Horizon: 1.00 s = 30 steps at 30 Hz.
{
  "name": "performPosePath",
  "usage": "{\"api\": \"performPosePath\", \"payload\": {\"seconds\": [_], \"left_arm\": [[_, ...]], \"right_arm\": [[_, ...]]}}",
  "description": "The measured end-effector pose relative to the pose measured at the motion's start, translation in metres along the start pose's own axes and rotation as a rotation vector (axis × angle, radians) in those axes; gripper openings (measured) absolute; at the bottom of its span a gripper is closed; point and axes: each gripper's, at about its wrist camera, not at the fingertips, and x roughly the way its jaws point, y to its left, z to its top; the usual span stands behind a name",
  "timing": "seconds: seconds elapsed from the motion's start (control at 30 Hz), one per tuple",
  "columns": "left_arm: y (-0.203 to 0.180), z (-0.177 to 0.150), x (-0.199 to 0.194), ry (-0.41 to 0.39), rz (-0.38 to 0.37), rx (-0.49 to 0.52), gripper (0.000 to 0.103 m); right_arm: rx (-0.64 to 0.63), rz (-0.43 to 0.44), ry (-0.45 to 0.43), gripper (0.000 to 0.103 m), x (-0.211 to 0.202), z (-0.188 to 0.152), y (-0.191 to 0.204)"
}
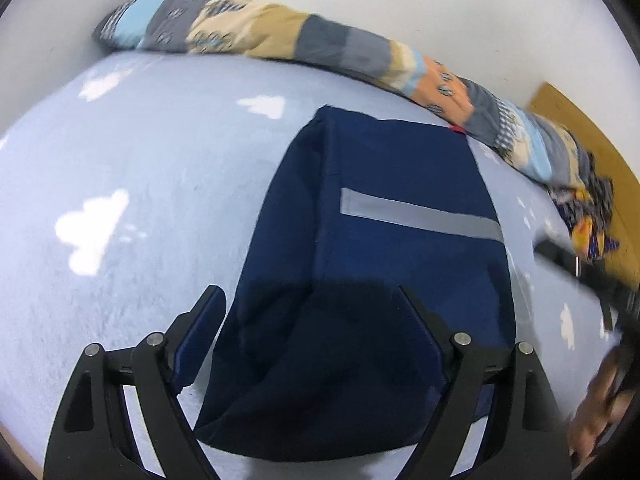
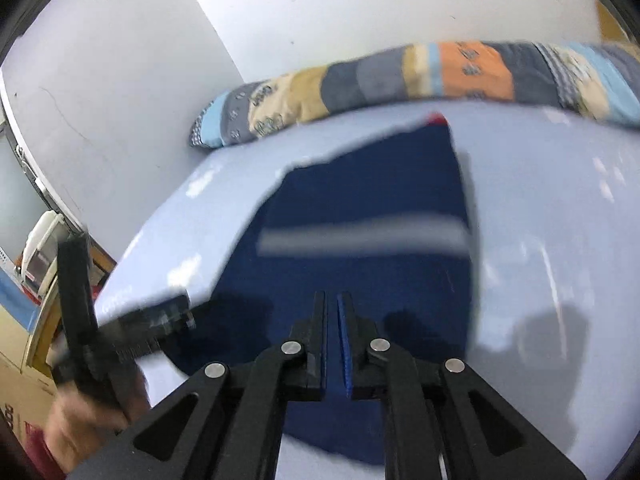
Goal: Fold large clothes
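The pale blue bed sheet [image 1: 140, 184] with its white cloud prints fills most of both views, and on it lies the navy garment [image 1: 384, 216], already brought into a compact, roughly rectangular bundle with a grey reflective stripe [image 1: 420, 216] running across its upper layer and a speck of red showing at its far corner. Behind it a long patchwork quilt roll [image 1: 280, 32] lies along the white wall, just touching the garment's far corner in the left wrist view. The fold looks nearly done, so the work in hand is probably to tidy it: it would serve best to press the layers flat from the near edge outward, square the sides so they run parallel, and avoid dragging the top layer, since loose cloth like this slides and bunches easily. The left gripper [image 1: 312, 296] hangs over the near end of the bundle, tilted steeply downward, its jaws spread wide on either side of the cloth with nothing pinched between them. The right gripper [image 2: 332, 300] also points down over the garment's near portion, its jaws drawn almost together with only a thin slit between the pads and no fabric visibly caught there. In the right wrist view the person's hand [image 2: 88, 412] carrying the left tool appears blurred at the lower left, beside the bed's edge
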Motion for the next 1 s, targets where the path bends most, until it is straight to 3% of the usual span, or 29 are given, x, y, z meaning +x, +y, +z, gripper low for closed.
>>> {"api": "performPosePath", "payload": {"seconds": [0.1,0.23,0.33,0.47,0.57,0.63,0.7,0.77,0.87,1.0], "left_arm": [[0.005,-0.001,0.003,0.022,0.041,-0.003,0.086],[0.010,-0.002,0.009,0.055,0.093,0.014,0.086],[0.012,-0.004,0.015,0.087,0.135,0.030,0.086],[0.011,-0.001,0.024,0.123,0.128,0.034,0.086],[0.009,0.002,0.024,0.127,0.122,0.043,0.086],[0.006,0.005,0.020,0.114,0.122,0.054,0.086],[0.005,0.005,0.017,0.103,0.122,0.063,0.086],[0.002,0.005,0.014,0.095,0.116,0.078,0.086],[-0.002,0.002,0.014,0.098,0.118,0.083,0.086],[-0.003,0.003,0.018,0.108,0.121,0.088,0.086]], "right_arm": [[-0.015,0.009,0.019,0.012,0.041,0.043,0.018],[-0.022,-0.005,0.100,0.015,0.114,0.070,0.032],[-0.029,-0.046,0.150,0.015,0.163,0.072,0.035],[0.038,-0.099,0.282,0.011,0.217,0.059,0.013],[0.071,-0.040,0.295,0.011,0.211,0.062,0.000],[0.067,0.011,0.221,0.012,0.184,0.075,-0.004],[0.038,-0.022,0.123,0.012,0.150,0.088,-0.013],[0.045,-0.099,0.099,0.014,0.132,0.096,-0.031],[0.034,-0.268,0.139,0.016,0.128,0.090,-0.067],[0.095,-0.248,0.258,0.013,0.151,0.068,-0.097]]}}
